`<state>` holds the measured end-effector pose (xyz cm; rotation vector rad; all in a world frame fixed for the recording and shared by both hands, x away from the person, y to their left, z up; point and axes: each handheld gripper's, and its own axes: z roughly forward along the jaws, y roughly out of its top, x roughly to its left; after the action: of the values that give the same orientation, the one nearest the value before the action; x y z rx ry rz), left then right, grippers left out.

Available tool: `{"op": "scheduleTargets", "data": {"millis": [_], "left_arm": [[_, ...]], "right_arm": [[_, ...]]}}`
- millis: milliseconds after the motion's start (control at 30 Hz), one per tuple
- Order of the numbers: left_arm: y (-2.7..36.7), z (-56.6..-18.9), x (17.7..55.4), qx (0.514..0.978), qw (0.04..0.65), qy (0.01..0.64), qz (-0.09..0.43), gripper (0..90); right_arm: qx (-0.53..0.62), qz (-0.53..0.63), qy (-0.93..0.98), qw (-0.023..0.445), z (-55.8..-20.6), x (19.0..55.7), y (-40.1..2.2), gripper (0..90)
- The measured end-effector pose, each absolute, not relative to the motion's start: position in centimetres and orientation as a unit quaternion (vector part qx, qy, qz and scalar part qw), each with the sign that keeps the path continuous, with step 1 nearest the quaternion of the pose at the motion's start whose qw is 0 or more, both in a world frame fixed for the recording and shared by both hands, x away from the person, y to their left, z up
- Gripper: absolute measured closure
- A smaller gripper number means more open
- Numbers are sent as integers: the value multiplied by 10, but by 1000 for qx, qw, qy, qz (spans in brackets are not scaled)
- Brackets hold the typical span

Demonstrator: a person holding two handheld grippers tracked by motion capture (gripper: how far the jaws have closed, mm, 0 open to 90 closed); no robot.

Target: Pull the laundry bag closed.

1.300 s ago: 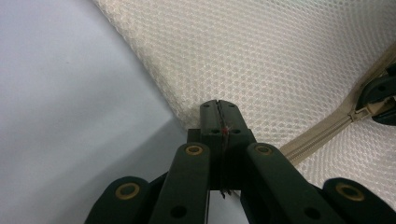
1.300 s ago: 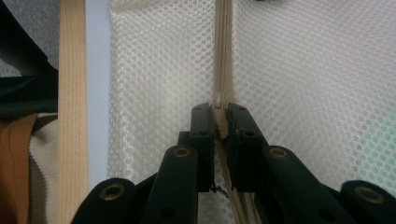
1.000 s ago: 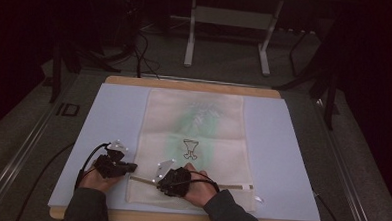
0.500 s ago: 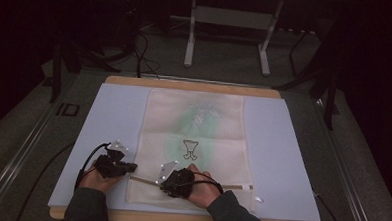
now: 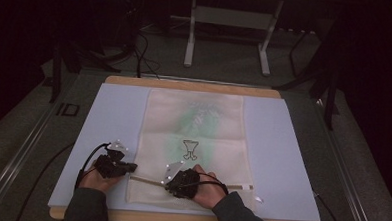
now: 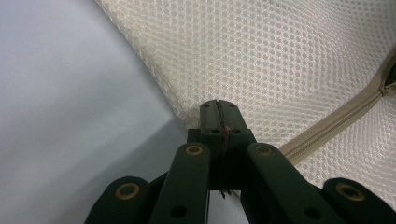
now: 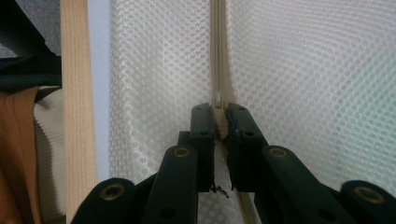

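Mesh bag (image 5: 193, 135) lies lengthwise away from person, zipper (image 5: 231, 185) crosswise.

mesh bag (image 5: 192, 140): cream honeycomb, green tint, black motif | mat (image 5: 108, 116): pale blue | tongs (image 6: 218, 109): black

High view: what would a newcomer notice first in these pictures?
First, the pale mesh bag lying flat in the middle of the light blue mat, with a small cup drawing on it. Then the two hands at its near edge: the left gripper pinches the bag's corner, and the right gripper grips the zipper.
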<state>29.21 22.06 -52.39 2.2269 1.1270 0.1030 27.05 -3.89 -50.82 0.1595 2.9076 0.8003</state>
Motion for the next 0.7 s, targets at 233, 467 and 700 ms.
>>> {"op": "scheduleTargets", "data": {"millis": [233,467,700], "left_arm": [[221,-524,292,846,316,428,38,900],[221,-524,292,845,317,429,38,900],[221,-524,292,845,317,429,38,900]], "right_arm": [[53,262,962,64,-507,270,-45,823],[56,259,962,66,-507,269,-52,823],[59,254,963,68,-506,268,-58,823]]}}
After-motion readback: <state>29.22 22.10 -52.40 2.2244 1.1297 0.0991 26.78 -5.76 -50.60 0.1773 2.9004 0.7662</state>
